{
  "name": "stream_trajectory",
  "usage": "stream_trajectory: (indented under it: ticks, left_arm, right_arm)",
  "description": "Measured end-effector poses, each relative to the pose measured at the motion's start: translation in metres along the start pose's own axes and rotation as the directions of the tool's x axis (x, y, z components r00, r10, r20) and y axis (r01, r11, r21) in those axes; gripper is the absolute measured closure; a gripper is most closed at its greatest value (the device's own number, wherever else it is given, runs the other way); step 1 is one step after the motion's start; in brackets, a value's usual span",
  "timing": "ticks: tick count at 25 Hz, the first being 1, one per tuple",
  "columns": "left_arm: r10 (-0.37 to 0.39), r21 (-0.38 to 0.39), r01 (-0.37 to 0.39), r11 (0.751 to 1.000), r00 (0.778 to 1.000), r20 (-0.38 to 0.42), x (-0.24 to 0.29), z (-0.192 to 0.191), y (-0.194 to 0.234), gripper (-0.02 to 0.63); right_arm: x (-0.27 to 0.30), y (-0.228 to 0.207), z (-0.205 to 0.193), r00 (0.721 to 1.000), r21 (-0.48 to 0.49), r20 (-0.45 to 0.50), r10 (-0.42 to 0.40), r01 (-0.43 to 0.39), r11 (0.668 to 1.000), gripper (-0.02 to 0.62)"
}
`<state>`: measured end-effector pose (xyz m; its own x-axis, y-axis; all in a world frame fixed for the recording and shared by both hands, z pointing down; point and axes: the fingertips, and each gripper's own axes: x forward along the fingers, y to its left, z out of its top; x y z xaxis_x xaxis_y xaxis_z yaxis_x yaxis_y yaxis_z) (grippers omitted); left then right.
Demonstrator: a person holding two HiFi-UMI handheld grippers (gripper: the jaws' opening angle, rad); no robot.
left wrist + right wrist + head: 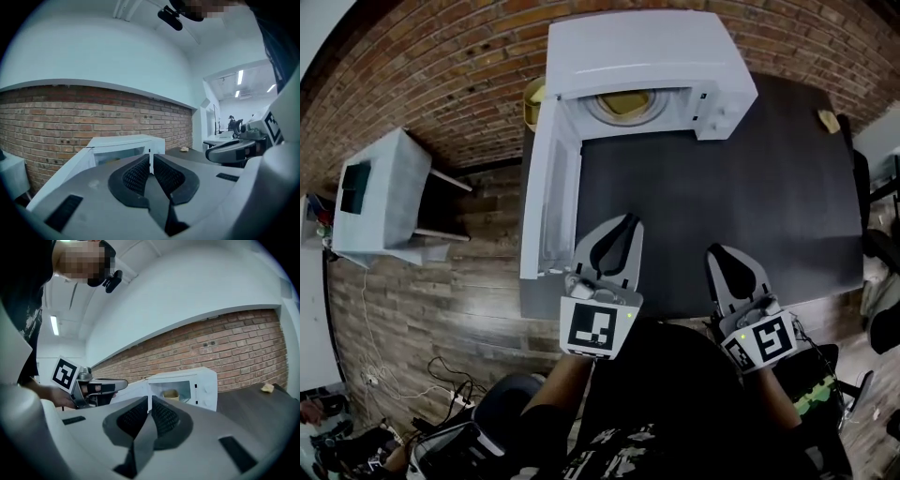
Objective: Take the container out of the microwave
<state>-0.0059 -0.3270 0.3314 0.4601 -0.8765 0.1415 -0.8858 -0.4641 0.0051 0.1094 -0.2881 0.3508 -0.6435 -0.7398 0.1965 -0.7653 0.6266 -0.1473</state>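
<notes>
Currently both grippers hover over the near part of the dark table (703, 187), side by side and well short of the white microwave (642, 42) that stands at the table's far edge against the brick wall (441, 75).

The left gripper (625, 225) has its jaws pressed together with nothing between them; its own view shows the ribbed pads meeting in a thin line at the left gripper (151, 159) tip. The right gripper (719, 251) is likewise closed and empty, the pads touching along their length at the right gripper (149, 401) tip. Both point toward the microwave, roughly level.

The microwave door (551, 197) stands swung fully open to the left, reaching along the table's left edge toward the person. Inside the cavity, a yellowish container (625, 103) sits on the round turntable (598, 111); from the right gripper view the container (171, 393) shows as a small tan cup-like tub, upright, behind the open doorway.

A small tan object (828, 119) lies on the table's far right corner, well apart from everything else. A white side table (380, 192) stands on the floor to the left.
</notes>
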Motion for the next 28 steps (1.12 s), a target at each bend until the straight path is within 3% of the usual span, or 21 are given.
stream_trajectory:
  ticks: [7,9,10,14,19,21,24,28]
  left_arm:
    - [-0.076,0.097,0.088,0.991,0.99,-0.12,0.048,-0.031,0.01,0.587]
    - [-0.093,0.11,0.109,0.988,0.986,-0.14,0.063,-0.038,0.014,0.508]
    - [-0.092,0.1,0.108,0.989,0.985,-0.144,0.067,-0.041,0.015,0.503]
    - [-0.068,0.07,0.081,0.994,0.982,-0.174,0.084,-0.057,0.018,0.503]
    - [0.027,0.167,0.009,0.986,0.977,-0.213,0.111,-0.07,0.035,0.503]
    - [0.076,0.279,0.003,0.96,0.959,-0.272,0.117,-0.081,0.043,0.502]
    - [0.126,0.45,0.043,0.892,0.932,-0.339,0.142,-0.092,0.058,0.497]
    - [0.15,0.563,0.115,0.818,0.903,-0.404,0.179,-0.108,0.08,0.482]
  right_arm:
    - [0.034,-0.02,-0.006,0.998,0.048,-0.044,-0.044,0.046,0.998,0.531]
    - [0.042,-0.023,-0.006,0.998,0.065,-0.047,-0.042,0.045,0.997,0.531]
    - [0.044,-0.024,-0.009,0.998,0.066,-0.059,-0.038,0.042,0.997,0.531]
    - [0.051,-0.041,-0.023,0.995,0.078,-0.094,-0.021,0.028,0.997,0.531]
    - [0.068,-0.066,-0.031,0.988,0.028,-0.142,0.055,-0.052,0.998,0.531]
    - [0.067,-0.077,-0.036,0.986,0.025,-0.157,0.058,-0.055,0.998,0.531]
    - [0.069,-0.092,-0.04,0.984,0.053,-0.169,0.061,-0.053,0.997,0.531]
    - [0.076,-0.1,-0.048,0.98,0.051,-0.187,0.073,-0.065,0.997,0.531]
